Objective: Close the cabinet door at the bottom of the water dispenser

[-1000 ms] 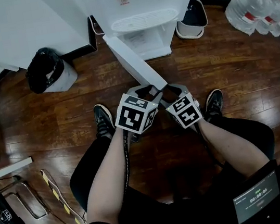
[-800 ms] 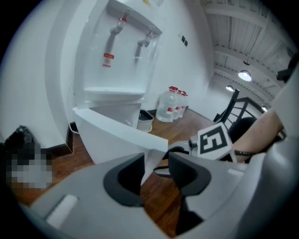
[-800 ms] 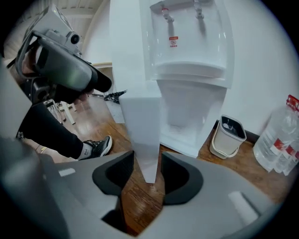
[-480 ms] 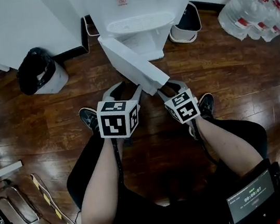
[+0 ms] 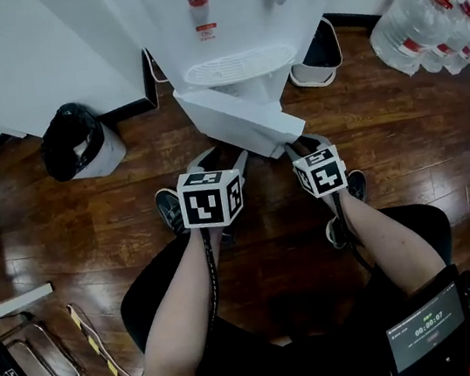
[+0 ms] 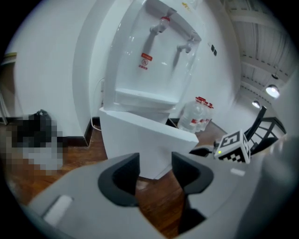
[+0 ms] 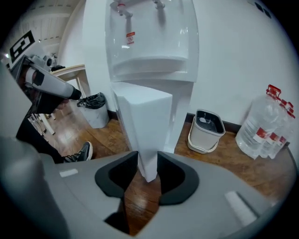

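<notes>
The white water dispenser (image 5: 234, 14) stands against the far wall. Its bottom cabinet door (image 5: 237, 116) hangs part open, slanting out to the right. My right gripper (image 5: 303, 141) is at the door's free edge. In the right gripper view the cabinet door (image 7: 145, 121) runs down between the jaws of the right gripper (image 7: 147, 170), which are closing with both pads against it. My left gripper (image 5: 216, 155) sits lower left of the door. Seen from the left gripper (image 6: 154, 170), the jaws are opening on nothing, and the cabinet door (image 6: 140, 140) faces them just ahead.
A bin with a black bag (image 5: 76, 133) stands left of the dispenser and a small white bin (image 5: 317, 37) right of it. Large water bottles (image 5: 424, 15) lie at the far right. The person's shoes (image 5: 168, 211) rest on the wooden floor behind the grippers.
The door has swung toward the dispenser. The right gripper followed its free edge and narrowed onto it. The left gripper came off the door to the left and its jaws widened.
</notes>
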{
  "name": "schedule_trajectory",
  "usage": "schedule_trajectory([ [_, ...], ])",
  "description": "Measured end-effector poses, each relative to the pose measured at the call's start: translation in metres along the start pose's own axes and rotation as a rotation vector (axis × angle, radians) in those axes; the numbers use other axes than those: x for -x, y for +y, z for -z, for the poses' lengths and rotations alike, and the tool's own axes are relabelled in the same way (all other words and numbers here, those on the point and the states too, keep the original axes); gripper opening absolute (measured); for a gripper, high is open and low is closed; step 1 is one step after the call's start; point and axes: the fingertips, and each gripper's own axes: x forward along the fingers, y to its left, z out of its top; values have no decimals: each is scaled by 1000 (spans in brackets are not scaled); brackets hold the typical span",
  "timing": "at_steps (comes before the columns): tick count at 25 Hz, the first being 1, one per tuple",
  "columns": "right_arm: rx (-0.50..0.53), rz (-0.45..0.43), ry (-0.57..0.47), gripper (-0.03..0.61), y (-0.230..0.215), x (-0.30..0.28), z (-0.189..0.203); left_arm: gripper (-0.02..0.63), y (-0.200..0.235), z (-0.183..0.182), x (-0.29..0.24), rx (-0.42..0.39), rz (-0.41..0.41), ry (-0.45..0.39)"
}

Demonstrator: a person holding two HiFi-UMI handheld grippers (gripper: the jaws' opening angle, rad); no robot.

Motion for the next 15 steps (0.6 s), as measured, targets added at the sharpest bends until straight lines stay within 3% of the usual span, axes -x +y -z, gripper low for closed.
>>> schedule_trajectory([
  [4,22,25,8,132,-21,-10,-9,225,13,-15,-12,-8,-24,1],
  [9,40,40,3,127,-46,-23,-25,225,62,-26,-29,-44,-120,33],
  [15,44,78,4,118,-67,-38,-46,225,73,-34,-53,89,-89,59],
])
